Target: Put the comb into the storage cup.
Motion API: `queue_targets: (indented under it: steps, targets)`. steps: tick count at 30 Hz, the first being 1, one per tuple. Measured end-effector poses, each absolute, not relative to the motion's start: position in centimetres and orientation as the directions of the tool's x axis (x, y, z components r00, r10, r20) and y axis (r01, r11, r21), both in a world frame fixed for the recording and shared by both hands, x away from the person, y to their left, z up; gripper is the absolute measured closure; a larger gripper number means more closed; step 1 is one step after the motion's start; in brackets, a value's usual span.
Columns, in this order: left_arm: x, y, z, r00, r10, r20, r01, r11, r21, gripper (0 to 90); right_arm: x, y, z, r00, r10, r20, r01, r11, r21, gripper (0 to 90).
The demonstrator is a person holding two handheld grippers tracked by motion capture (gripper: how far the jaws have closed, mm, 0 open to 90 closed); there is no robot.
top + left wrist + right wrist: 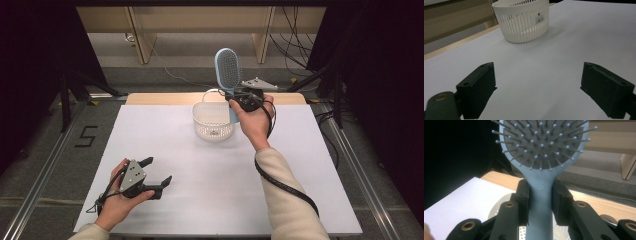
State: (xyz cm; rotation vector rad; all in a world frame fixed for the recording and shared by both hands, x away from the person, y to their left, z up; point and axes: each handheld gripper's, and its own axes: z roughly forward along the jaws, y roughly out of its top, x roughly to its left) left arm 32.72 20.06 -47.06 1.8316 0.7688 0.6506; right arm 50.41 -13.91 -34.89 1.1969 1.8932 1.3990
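A light blue hairbrush [227,70] stands upright above the back of the table, its bristled head up. My right gripper [239,97] is shut on its handle; in the right gripper view both jaws press the handle [540,195] just below the head. The brush's lower end hangs over a white slotted basket [212,121] at the table's back middle. My left gripper [159,172] rests low over the front left of the table, jaws wide apart and empty. In the left gripper view the basket [522,21] stands ahead of the open jaws.
A white sheet [215,200] covers the tabletop, whose wooden edge [165,98] shows at the back. Dark stands and cables flank the table. A black cable [285,185] trails from the right gripper along the sleeve.
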Motion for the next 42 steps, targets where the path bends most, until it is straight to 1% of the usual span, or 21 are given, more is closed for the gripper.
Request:
queue_targets:
  steps: [42]
  targets:
    - [32.74, 20.12, -47.06, 0.654, 0.751, 0.091, 0.211, -0.297, 0.931, 12.0, 51.28, -13.01, -34.33, -0.491, 0.865, 0.106, 0.354, 0.086, 0.931, 70.4]
